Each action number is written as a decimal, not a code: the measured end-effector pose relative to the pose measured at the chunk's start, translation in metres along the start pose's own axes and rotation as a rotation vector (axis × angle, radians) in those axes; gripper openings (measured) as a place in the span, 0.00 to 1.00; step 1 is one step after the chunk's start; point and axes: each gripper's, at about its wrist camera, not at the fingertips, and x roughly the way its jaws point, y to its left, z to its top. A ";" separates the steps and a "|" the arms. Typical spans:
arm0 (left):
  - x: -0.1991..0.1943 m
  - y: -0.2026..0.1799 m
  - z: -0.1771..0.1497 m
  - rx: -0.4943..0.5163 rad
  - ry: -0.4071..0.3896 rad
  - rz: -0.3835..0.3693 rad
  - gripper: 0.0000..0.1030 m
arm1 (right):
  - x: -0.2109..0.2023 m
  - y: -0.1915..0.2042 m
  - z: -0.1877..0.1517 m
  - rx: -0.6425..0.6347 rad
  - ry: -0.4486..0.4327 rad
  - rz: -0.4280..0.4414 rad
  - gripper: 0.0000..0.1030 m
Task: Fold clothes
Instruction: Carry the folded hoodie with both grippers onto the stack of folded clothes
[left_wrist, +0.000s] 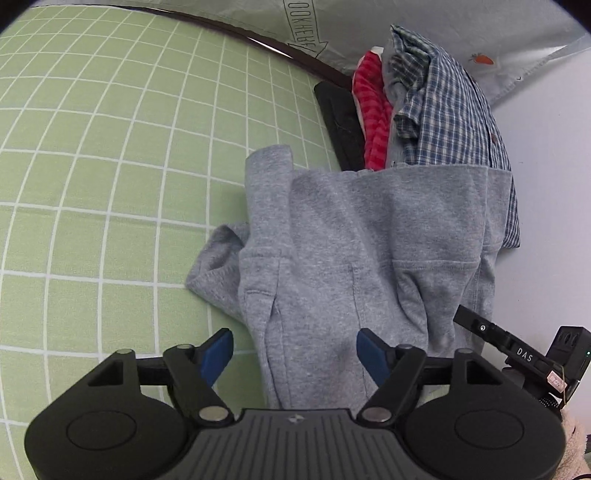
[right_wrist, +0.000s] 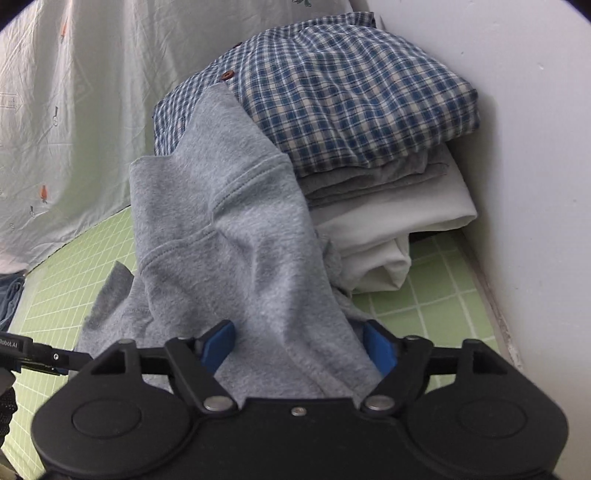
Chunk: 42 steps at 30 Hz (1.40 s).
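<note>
Green checked bedsheet (left_wrist: 110, 166) | grey sweatshirt (left_wrist: 369, 240) between both spread, released tongs: left (left_wrist: 294, 354), right (right_wrist: 300, 347)

Domestic bedroom setting. I work on a bed whose green sheet (left_wrist: 110, 155) carries a white grid pattern and meets a plain white wall (right_wrist: 517, 110) in the corner. A pale printed bedcover (right_wrist: 74, 92), with small carrot motifs, is pushed up along one side. Household laundry is stacked in the corner: a blue plaid shirt (right_wrist: 332, 92) on folded grey and white items (right_wrist: 388, 206), with a grey sweatshirt (left_wrist: 351, 240) draped against them. The dark strip (left_wrist: 258, 37) beside the sheet is possibly the bed frame.
</note>
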 end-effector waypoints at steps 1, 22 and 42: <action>0.005 -0.002 0.003 -0.004 0.001 -0.004 0.77 | 0.006 -0.001 0.000 -0.025 0.010 0.006 0.85; 0.051 -0.005 0.001 -0.081 0.038 -0.150 0.48 | 0.041 -0.042 -0.003 0.096 0.074 0.136 0.91; -0.066 -0.007 -0.010 -0.134 -0.063 -0.356 0.26 | -0.076 -0.019 -0.085 0.648 -0.066 0.473 0.28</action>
